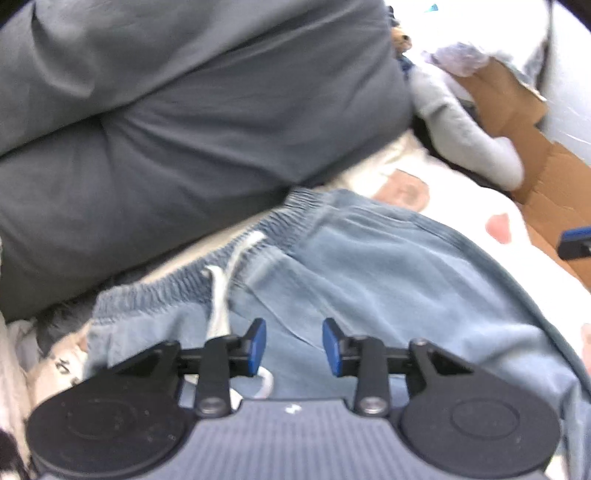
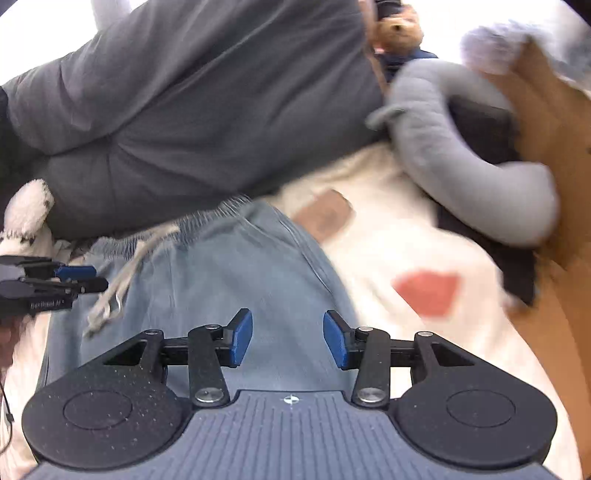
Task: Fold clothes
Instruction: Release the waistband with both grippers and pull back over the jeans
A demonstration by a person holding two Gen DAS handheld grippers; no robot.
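Light blue trousers (image 1: 369, 280) with a gathered elastic waistband (image 1: 192, 280) and a white drawstring (image 1: 221, 295) lie spread on a white sheet (image 1: 461, 206) printed with pink shapes. My left gripper (image 1: 294, 345) hovers open above the trouser fabric just below the waistband, with nothing between its blue pads. In the right wrist view the same trousers (image 2: 251, 280) fill the centre. My right gripper (image 2: 288, 341) is open over them with nothing between its pads. The left gripper (image 2: 86, 279) shows at the left edge near the drawstring (image 2: 122, 280).
A bulky dark grey duvet (image 1: 184, 129) lies right behind the waistband. A grey plush toy (image 2: 461, 158) and a cardboard box (image 1: 535, 177) sit at the right. A brown teddy (image 2: 400, 27) is at the back and a white fluffy toy (image 2: 27, 206) at the left.
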